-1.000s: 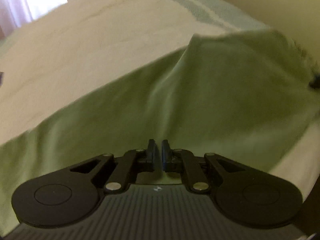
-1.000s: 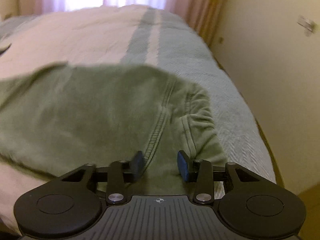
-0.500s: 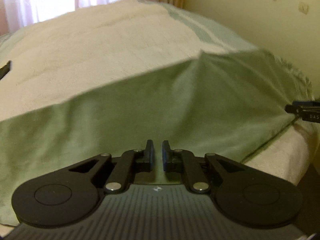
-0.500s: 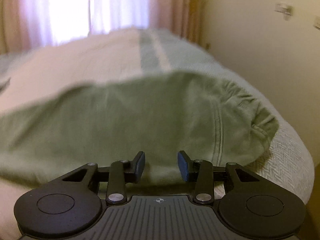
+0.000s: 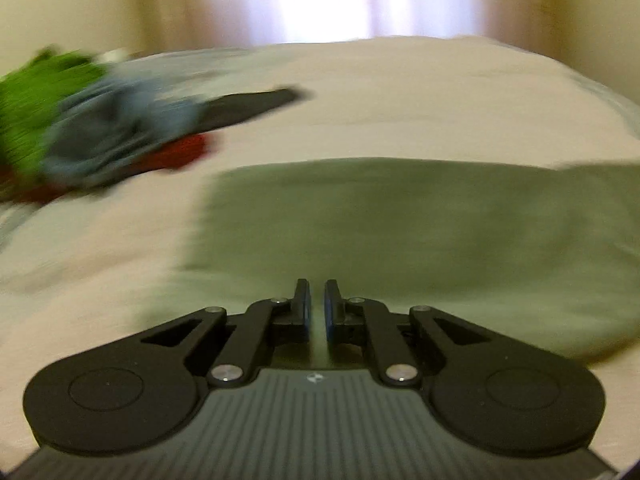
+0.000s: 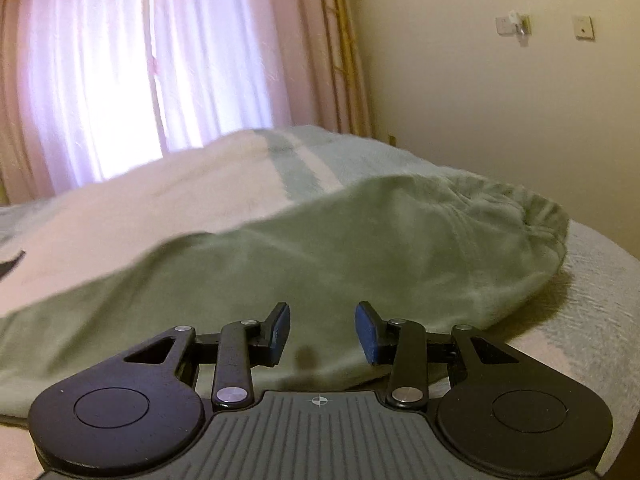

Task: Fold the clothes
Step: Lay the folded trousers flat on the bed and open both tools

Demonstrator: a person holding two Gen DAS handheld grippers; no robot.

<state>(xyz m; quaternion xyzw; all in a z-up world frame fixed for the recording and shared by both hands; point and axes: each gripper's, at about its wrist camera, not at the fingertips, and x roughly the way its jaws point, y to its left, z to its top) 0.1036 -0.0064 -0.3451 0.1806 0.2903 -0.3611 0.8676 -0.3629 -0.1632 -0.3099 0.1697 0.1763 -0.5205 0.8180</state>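
L gripper (image 5: 316, 305) low, pinching green garment (image 5: 400, 232); R gripper (image 6: 322, 330) level, jaws apart

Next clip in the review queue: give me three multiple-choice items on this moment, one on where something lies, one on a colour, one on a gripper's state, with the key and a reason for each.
1. Where does the pile of other clothes lie relative to the olive garment in the left wrist view?
A. Far left of it, on the bed
B. On top of it
C. On the floor

2. What colour is the piece at the outer left of that pile?
A. Yellow
B. Bright green
C. White

3. How does the right gripper stand?
A. Shut on a curtain
B. Out of view
C. Open, nothing between its fingers

Key:
1 A, the pile sits apart from the garment on the blanket, up and to the left.
2 B, the bright green piece shows beside blue and red ones.
3 C, a wide gap shows between the fingers, over the garment.
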